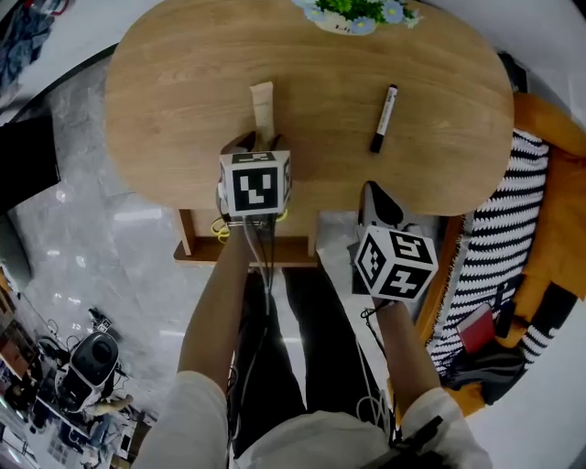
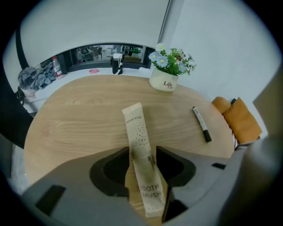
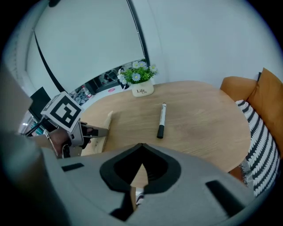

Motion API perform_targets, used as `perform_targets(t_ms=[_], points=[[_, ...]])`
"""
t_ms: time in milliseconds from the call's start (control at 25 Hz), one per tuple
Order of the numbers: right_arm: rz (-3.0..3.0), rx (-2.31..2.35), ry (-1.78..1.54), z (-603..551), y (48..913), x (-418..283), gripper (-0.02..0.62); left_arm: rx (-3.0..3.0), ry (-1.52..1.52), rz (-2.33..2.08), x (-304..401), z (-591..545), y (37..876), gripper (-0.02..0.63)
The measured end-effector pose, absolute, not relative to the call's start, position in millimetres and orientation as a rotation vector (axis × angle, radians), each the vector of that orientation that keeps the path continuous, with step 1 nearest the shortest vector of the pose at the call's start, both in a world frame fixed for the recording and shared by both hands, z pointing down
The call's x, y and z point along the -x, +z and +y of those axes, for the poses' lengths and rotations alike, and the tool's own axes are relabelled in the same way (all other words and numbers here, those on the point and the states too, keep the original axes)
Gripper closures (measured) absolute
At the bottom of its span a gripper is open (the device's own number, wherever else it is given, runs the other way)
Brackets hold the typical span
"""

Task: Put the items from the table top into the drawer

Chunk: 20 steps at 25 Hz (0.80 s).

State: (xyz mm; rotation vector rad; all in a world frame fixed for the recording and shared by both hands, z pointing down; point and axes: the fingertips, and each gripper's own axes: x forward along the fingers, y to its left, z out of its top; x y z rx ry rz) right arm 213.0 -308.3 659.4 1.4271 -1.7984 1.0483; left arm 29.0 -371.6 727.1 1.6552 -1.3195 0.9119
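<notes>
Basically, left tongs (image 1: 259,139) (image 2: 142,152) hung over the near-middle of the oval light-wood bench (image 1: 183,92) (image 2: 79,119), pointed steeply down, jaws spread. The long beige paper toothbrush packet (image 1: 263,105) (image 2: 136,128) lay flat on the bench and ran lengthwise between them: near end inside the gap, far end sticking out toward the middle of the bench. Left jaw sat just beside the packet's edge, right jaw close on the other side; no squeeze showed, so not a grip. Right tongs (image 1: 374,197) (image 3: 141,148) were pressed together with nothing between them, tips at the bench's near edge, to the right of the left tongs and apart from them. The black-and-white marker pen (image 1: 383,117) (image 2: 201,124) (image 3: 162,120) lay flat on the right half of the bench, black-capped end toward the person, well apart from the packet and from both tongs. The white pot of blue and white flowers (image 1: 352,16) (image 2: 164,81) (image 3: 142,89) stood upright at the far edge. In the right gripper view the packet (image 3: 107,121) showed nearly edge-on, just beyond the left tongs' marker cube. A wooden box-like frame (image 1: 188,240) showed under the near edge of the bench; couldn't tell if that was the drawer. An orange cushion (image 1: 549,137) and a black-and-white striped cloth (image 1: 499,247) lay off the bench's right side.
</notes>
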Motion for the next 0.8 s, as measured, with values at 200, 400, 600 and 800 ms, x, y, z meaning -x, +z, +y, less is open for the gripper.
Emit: perform_targets(t_ms=[200, 400, 600, 800], points=[[-1.781, -1.413, 1.058, -306, 665, -214, 0.602, -1.641, 0.926, -1.311, -30, -374, 733, 0.428], [-1.789, -1.412, 1.049, -310, 664, -209, 0.603, -1.635, 0.937, -1.347, -23, -375, 732, 0.482], [-1.793, -1.414, 1.051, -307, 663, -201, 0.603, -1.647, 0.930, -1.363, -16, -373, 729, 0.540], [-1.800, -1.407, 1.043, -297, 659, -189, 0.603, -1.650, 0.907, -1.371, -3, -363, 717, 0.546]])
